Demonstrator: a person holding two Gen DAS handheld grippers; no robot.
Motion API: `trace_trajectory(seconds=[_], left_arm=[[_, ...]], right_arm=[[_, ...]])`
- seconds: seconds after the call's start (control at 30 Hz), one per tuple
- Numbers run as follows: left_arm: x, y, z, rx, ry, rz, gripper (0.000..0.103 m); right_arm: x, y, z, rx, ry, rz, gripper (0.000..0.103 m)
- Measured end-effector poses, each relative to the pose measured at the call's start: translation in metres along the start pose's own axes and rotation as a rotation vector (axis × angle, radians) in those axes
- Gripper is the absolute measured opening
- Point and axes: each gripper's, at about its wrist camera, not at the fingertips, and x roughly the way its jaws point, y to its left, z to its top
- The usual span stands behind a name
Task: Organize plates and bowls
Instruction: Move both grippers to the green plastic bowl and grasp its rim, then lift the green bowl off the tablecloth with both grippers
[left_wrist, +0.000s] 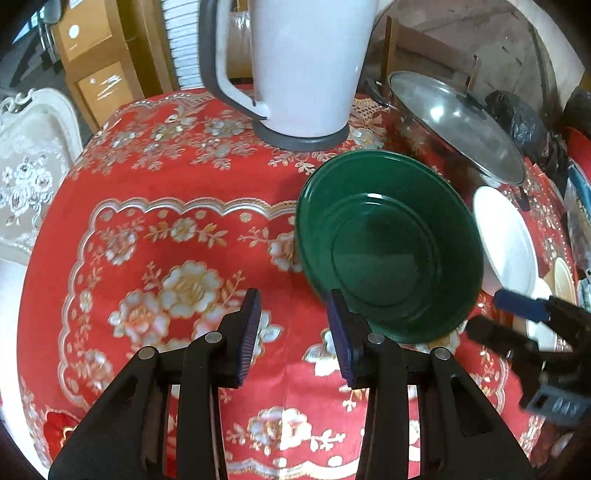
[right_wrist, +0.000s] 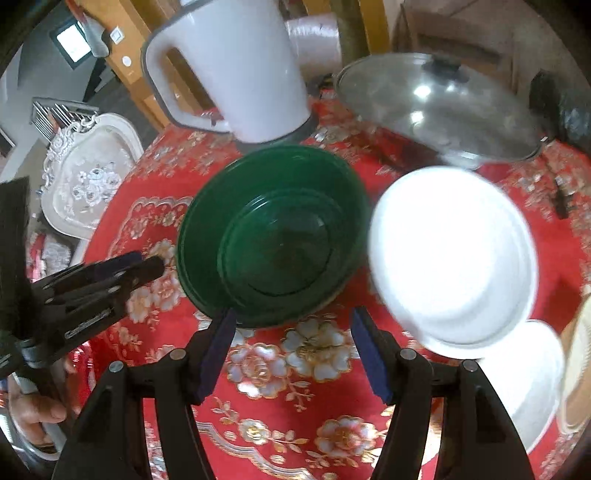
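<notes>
Green bowl (right_wrist: 273, 240) one, white bowls (right_wrist: 454, 258) two; left claw (left_wrist: 293, 332), right claw (right_wrist: 291, 354) both wide, holding nothing

One green bowl (right_wrist: 273, 236), two white bowls (right_wrist: 454, 254).

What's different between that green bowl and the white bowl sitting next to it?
Colour: the green bowl is dark and glossy; the white bowl is bright, its inside washed out by glare.
Detail: the green bowl shows clear rings around its flat bottom; the white bowl shows none.
Place: the green bowl sits in front of the white kettle, the white bowl in front of the lidded steel pot.
Both are round, upright and look empty, on the red tablecloth.
</notes>
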Motion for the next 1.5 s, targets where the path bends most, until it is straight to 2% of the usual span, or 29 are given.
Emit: trace_trajectory(seconds=[0.17,0.43,0.5,0.57,0.63,0.87,0.93,1.03,1.17,1.5], left_arm=[[0.012,-0.004,0.017,-0.004,0.008,0.003,0.037],[0.034,-0.007,0.036,-0.007,0.030,-0.048,0.037],[0.038,-0.008,0.037,-0.003,0.031,-0.043,0.037],[0.040,-0.007,0.036,-0.003,0.019,-0.029,0.037],[0.043,-0.005,0.036,-0.011,0.017,-0.026,0.037],[0.052,-0.005,0.036,-0.006,0.023,-0.008,0.037],[0.053,-0.006,0.036,0.000,0.021,0.001,0.037],[0.054,-0.005,0.034,0.016,0.017,0.028,0.028],[0.049,0.006,0.029,-0.008,0.020,0.008,0.019],[0.020,0.017,0.004,-0.028,-0.002,0.015,0.018]], right_arm=[[0.011,-0.005,0.006,0.014,0.006,-0.008,0.065],[0.022,-0.013,0.019,0.045,-0.005,-0.013,0.064],[0.023,-0.012,0.021,0.033,-0.023,-0.039,0.057],[0.026,-0.012,0.023,0.023,-0.034,-0.061,0.046],[0.027,-0.014,0.024,0.022,-0.039,-0.060,0.041],[0.033,-0.014,0.025,0.012,-0.036,-0.072,0.032],[0.034,-0.012,0.025,0.004,-0.042,-0.084,0.032],[0.033,-0.010,0.025,-0.006,-0.052,-0.089,0.031],[0.028,-0.010,0.023,-0.013,-0.064,-0.073,0.028],[0.011,0.010,0.009,-0.075,-0.077,-0.061,0.028]])
